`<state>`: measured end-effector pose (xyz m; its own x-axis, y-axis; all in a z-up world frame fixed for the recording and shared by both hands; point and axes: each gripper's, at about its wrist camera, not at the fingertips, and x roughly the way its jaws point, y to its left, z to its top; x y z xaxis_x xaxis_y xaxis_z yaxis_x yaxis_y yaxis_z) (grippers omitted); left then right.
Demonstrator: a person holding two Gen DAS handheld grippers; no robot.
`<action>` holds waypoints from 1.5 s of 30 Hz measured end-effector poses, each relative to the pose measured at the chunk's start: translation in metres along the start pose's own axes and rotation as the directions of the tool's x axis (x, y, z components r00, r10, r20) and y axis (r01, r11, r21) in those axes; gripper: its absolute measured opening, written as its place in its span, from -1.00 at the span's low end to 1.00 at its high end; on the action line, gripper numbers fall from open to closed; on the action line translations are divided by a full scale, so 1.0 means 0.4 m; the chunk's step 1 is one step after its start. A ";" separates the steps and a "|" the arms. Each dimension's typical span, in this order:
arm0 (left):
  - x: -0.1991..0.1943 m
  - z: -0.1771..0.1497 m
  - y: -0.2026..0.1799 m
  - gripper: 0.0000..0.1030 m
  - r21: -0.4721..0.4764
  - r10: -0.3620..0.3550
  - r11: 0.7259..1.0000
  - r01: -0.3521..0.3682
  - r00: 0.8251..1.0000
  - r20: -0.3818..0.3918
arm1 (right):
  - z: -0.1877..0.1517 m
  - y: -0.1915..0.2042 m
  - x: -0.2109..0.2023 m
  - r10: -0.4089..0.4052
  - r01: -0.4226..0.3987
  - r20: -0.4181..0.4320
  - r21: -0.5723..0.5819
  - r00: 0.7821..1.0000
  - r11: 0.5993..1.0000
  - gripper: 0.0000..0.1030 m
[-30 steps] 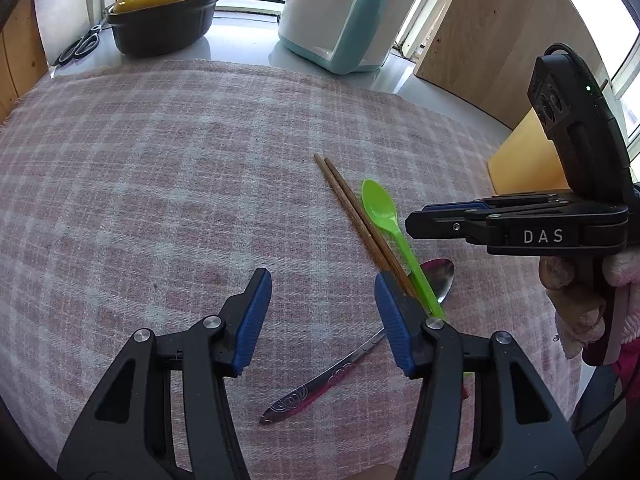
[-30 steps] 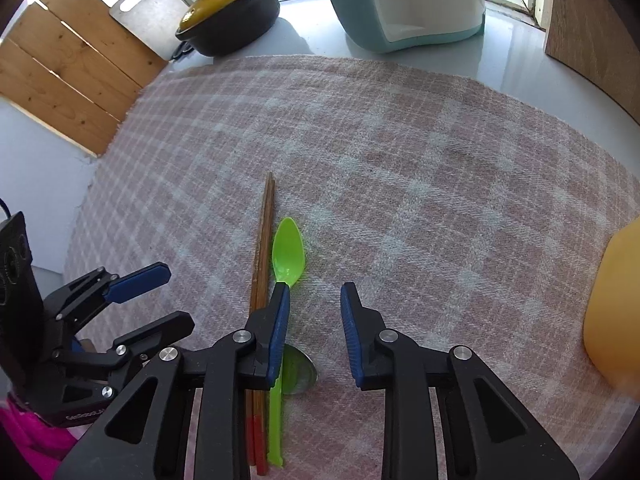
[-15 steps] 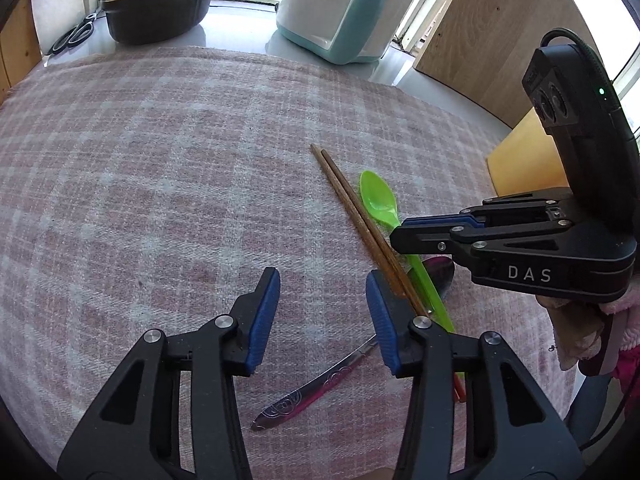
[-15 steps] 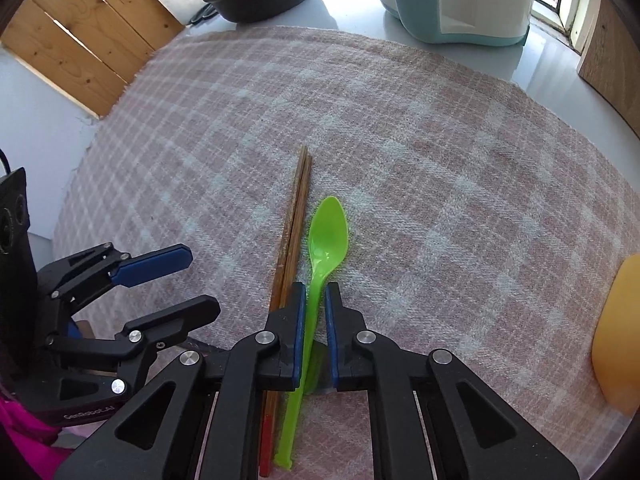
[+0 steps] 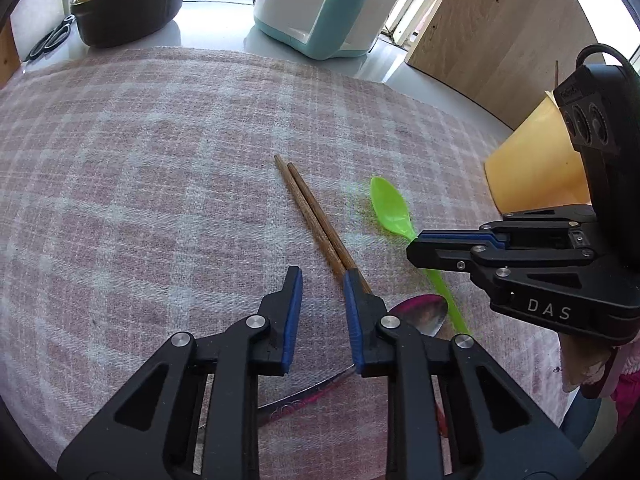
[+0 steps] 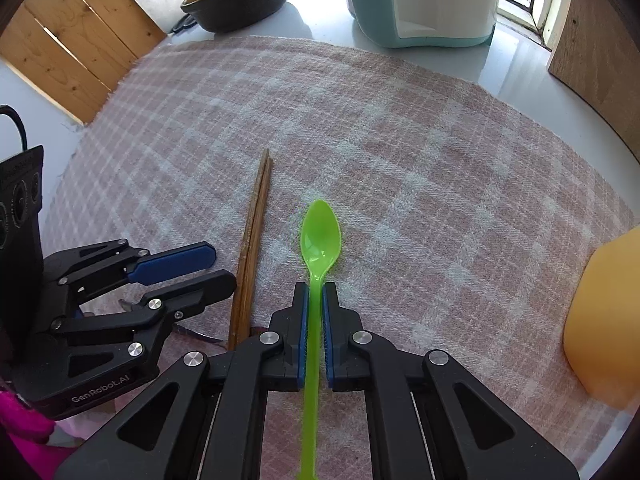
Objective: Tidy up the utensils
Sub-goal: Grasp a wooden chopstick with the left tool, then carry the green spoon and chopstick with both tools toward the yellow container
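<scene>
**Both grippers at the utensils: spoon pinched, chopsticks not yet**

The checked cloth [image 6: 400,128] carries all the task's things, and they lie bunched toward its near edge, within reach of both tools. The yellow cup [image 5: 532,168] stands at the cloth's right edge, which I judge to be the likely holder for the utensils.

The wooden chopsticks [image 5: 316,216] lie side by side, tips pointing toward the far edge. The metal spoon [image 5: 424,312] lies at the near edge, its handle running under your left tool. The green spoon [image 6: 320,240] lies just right of the chopsticks, parallel to them.

Your right gripper [image 6: 314,304] points steeply down, and its pads are pressed together on the green spoon's neck, just behind the bowl. That grip low on the handle should keep the spoon from swinging.

Your left gripper [image 5: 320,280] is tilted down over the chopsticks' near half, jaws closing. The right pad sits at the sticks; whether it touches them is unclear, and nothing is pinched.
</scene>
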<state>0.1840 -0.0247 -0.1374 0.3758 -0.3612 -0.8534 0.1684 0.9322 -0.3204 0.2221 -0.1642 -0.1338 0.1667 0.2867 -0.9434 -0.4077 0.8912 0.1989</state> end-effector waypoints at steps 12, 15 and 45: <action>0.027 0.036 -0.034 -0.63 0.034 0.010 0.999 -0.010 1.000 -0.020 | -0.019 -0.042 -0.009 -0.001 0.000 0.026 0.044 1.000 0.999 -0.91; 0.026 0.031 -0.024 -0.74 0.044 0.028 0.999 -0.027 0.999 -0.028 | -0.022 -0.050 -0.014 -0.001 0.000 0.034 0.050 0.999 0.999 -0.91; -0.009 0.032 -0.051 -0.93 0.115 0.046 0.992 -0.051 0.998 0.045 | -0.045 -0.050 -0.043 -0.030 0.024 0.098 0.054 0.995 0.998 -0.91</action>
<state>0.1907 -0.0426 -0.1227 0.4242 -0.3184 -0.8478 0.2524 0.9406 -0.2269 0.2113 -0.1934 -0.1264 0.2659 0.2934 -0.9183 -0.3542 0.9157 0.1900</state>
